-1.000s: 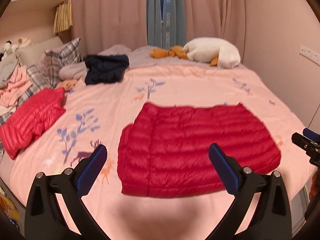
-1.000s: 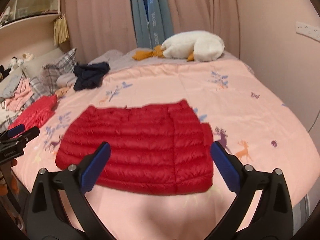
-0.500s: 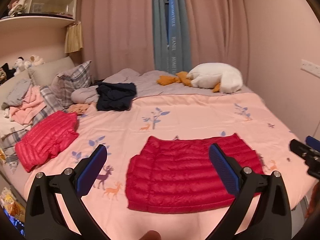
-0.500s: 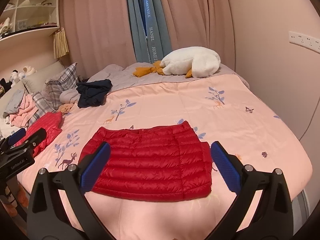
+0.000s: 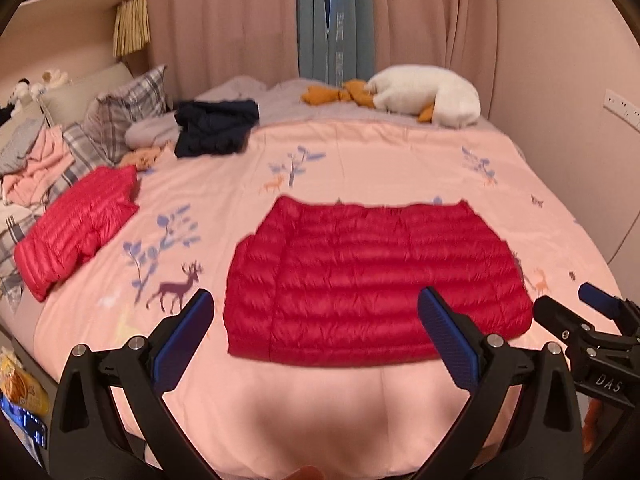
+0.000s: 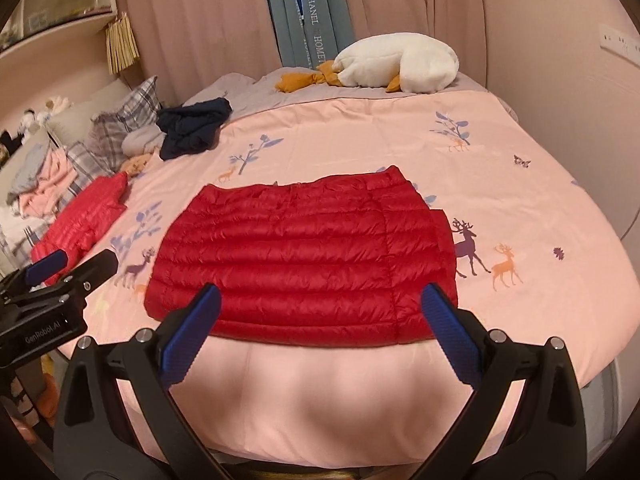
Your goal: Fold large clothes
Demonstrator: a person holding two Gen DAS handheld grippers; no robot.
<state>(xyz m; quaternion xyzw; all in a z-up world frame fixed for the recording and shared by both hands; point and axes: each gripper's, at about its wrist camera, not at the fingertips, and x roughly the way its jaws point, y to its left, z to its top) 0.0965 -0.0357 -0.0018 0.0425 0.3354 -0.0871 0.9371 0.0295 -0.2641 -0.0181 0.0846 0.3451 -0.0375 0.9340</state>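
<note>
Red quilted down jacket (image 5: 372,280), folded flat, near the bed's front edge

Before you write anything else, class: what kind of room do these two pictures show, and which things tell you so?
Most likely a home bedroom. A bed with a pink printed cover fills the view, a plaid pillow lies at its head, and closed curtains hang behind. Loose clothes, including a red jacket, lie on the bed.

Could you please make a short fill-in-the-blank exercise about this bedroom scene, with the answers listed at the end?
1. The red quilted jacket lies flat on a bed cover whose main colour is ____.
2. Both the left gripper and the right gripper are ____, holding nothing.
3. The stuffed toy at the far end of the bed is mostly ____.
4. The crumpled dark garment lies near the ____ pillows.

Answers: pink; open; white; plaid
</note>
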